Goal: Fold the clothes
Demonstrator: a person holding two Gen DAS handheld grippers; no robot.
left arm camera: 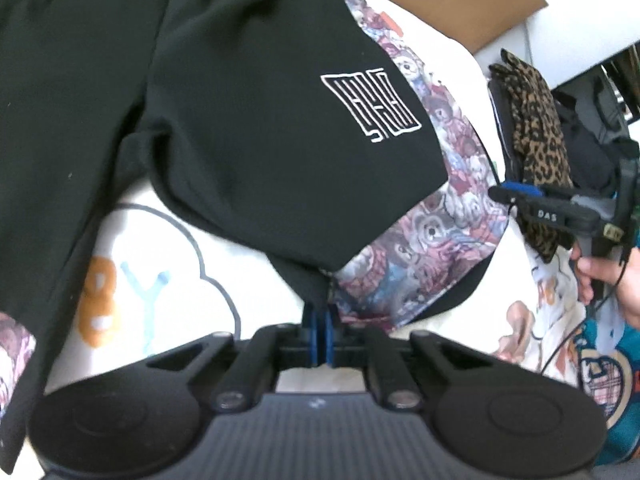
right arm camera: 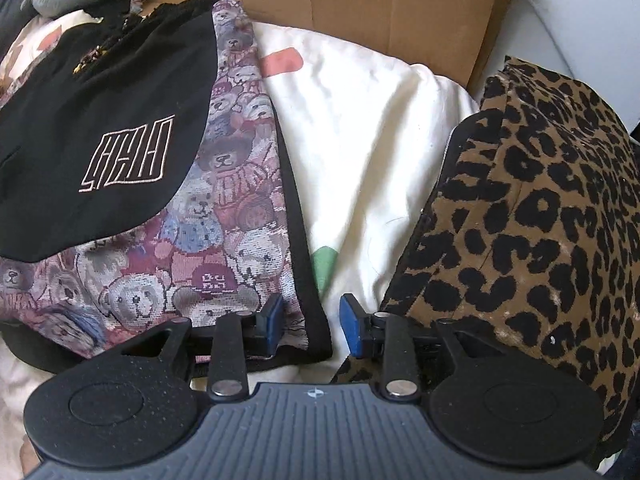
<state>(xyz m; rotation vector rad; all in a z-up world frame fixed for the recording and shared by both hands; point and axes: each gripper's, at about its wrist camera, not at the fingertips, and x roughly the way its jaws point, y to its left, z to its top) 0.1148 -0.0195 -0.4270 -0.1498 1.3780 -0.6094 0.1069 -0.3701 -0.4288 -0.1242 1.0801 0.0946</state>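
Black garment point(left arm camera: 248, 128) with teddy-bear tapestry panels, spread on a white printed bedsheet point(right arm camera: 360, 140).
Its outlined white logo point(left arm camera: 370, 106) is too stylised to read. Left hand-held gripper point(left arm camera: 322, 320) pinches the hem corner; right hand-held gripper point(right arm camera: 310, 326), marked "DAS", stands spread over the black-trimmed edge beside leopard-print cloth point(right arm camera: 540, 220).

We see a black garment point(left arm camera: 224, 92) with a white outlined maze-like logo point(left arm camera: 370, 108) and side panels point(right arm camera: 224, 216) woven with teddy bears in mauve, grey, blue and cream, edged in black. Beneath it lies a cream sheet point(right arm camera: 360, 132) printed with coral and green patches and, in the left wrist view, orange and pale blue letters. Beside it sits a tan cloth with black leopard spots point(right arm camera: 540, 208). Behind stands brown cardboard point(right arm camera: 400, 4). Both grippers are black with blue pads point(right arm camera: 352, 326).
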